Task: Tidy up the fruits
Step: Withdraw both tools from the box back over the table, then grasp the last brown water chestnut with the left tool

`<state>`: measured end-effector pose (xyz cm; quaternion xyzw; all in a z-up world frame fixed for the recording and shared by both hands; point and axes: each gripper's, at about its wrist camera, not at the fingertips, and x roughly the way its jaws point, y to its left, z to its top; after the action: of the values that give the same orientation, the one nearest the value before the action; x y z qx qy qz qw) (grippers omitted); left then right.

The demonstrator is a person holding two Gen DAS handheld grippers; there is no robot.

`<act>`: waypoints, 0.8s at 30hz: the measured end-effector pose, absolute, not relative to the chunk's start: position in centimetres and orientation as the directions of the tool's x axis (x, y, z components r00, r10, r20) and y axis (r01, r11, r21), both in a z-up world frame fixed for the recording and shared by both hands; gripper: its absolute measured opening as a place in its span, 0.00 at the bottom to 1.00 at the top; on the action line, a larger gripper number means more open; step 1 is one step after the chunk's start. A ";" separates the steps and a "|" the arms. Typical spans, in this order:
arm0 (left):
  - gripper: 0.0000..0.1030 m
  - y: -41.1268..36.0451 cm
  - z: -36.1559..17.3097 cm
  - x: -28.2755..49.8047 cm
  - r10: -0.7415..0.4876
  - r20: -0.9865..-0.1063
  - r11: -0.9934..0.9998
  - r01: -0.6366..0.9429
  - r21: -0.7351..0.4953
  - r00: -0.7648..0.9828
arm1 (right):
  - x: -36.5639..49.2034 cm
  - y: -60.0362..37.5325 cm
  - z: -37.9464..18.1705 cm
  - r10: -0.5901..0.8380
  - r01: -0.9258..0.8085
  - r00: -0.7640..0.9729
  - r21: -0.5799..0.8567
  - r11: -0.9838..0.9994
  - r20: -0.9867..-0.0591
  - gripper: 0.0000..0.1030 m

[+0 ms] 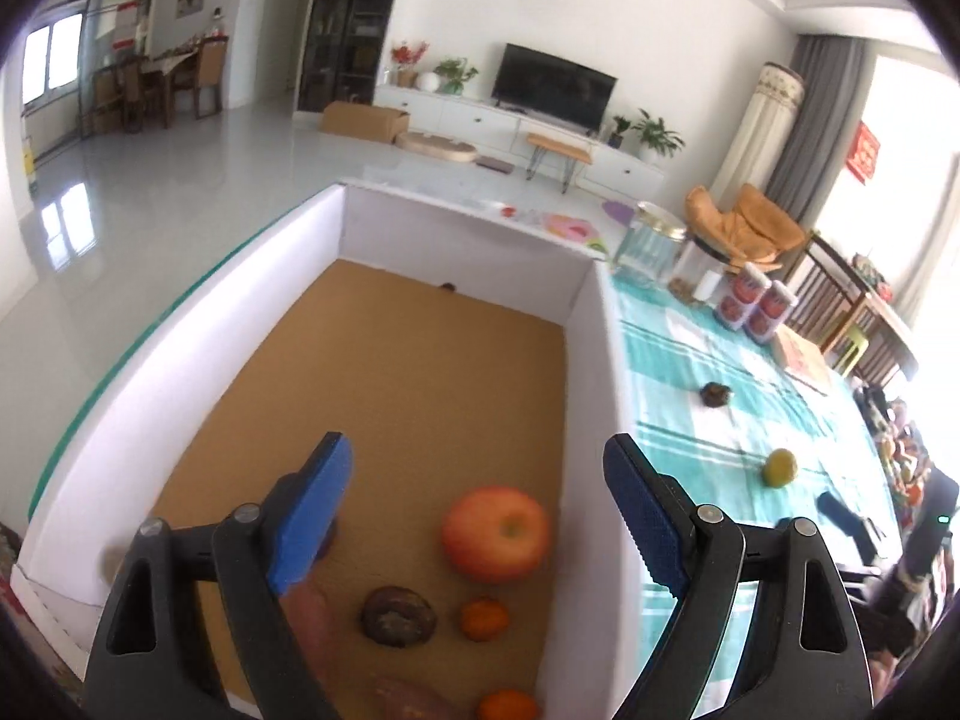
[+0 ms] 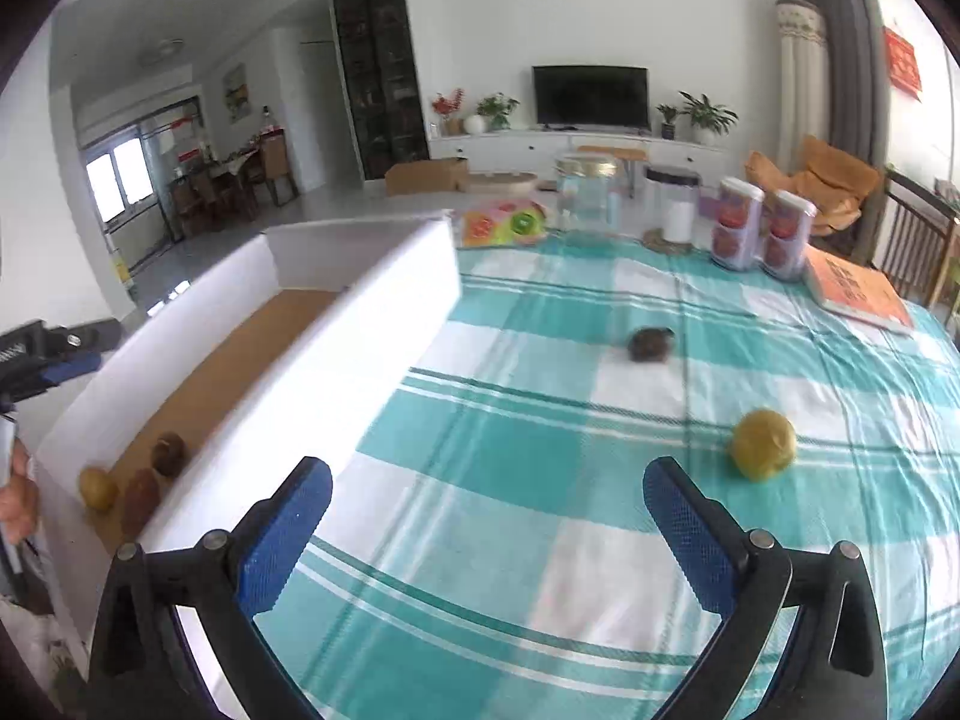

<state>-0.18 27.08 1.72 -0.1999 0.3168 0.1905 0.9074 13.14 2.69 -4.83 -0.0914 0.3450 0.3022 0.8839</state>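
Your left gripper [image 1: 480, 516] fills the bottom of the left wrist view. Its blue fingers [image 1: 312, 516] are wide apart and hold nothing. It hangs over the white box [image 1: 180, 360], which has a brown floor.

Between the fingers, low in the frame, sits a red apple [image 1: 497, 533] on the box floor. Just below it is a small orange [image 1: 483, 618], and beside that, to the left, a dark brown round fruit [image 1: 398, 615]. At the very bottom edge you can see a second orange [image 1: 507, 705] and a reddish sweet potato [image 1: 414, 697], partly hidden by the left finger.

Your right gripper [image 2: 487, 528] is at the bottom of the right wrist view. Its blue fingers [image 2: 285, 534] are also wide apart and hold nothing. It hangs over the green and white checked tablecloth [image 2: 510, 480].

At the right of that frame, just past the right finger, a yellow fruit [image 2: 763, 444] lies on the cloth. Higher up, near the middle, lies a dark brown fruit [image 2: 651, 343], well apart from the yellow one. Both are outside the box.

At the left of that frame, the near corner of the box holds three more things: a yellowish one [image 2: 98, 487] and two brown ones [image 2: 141, 498], too blurry to name.

At the top of the frame, jars [image 2: 737, 231] and an orange book [image 2: 858, 294] stand at the far side of the table.
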 end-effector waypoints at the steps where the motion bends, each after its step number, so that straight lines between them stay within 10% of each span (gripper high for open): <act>1: 0.85 25.4 2.3 0.3 0.193 -0.637 0.873 -0.426 -0.236 0.747 | 14.4 0.6 -6.2 0.403 -0.539 0.590 0.031 0.842 -0.699 1.00; 11: 0.90 7.9 -3.3 7.8 -0.216 -0.746 0.950 -0.040 -0.308 0.630 | 16.9 -14.5 -11.0 0.236 -0.254 0.638 0.088 0.963 -0.733 1.00; 24: 0.90 4.0 -10.8 15.2 0.036 -0.804 0.995 -0.099 -0.029 0.594 | 17.3 -14.2 -11.6 0.127 -0.207 0.632 -0.008 0.978 -0.764 1.00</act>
<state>15.22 3.97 -10.78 -0.0355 0.4492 0.0378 0.8919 17.33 -14.19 -11.56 -0.0473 0.4189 0.0926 0.9021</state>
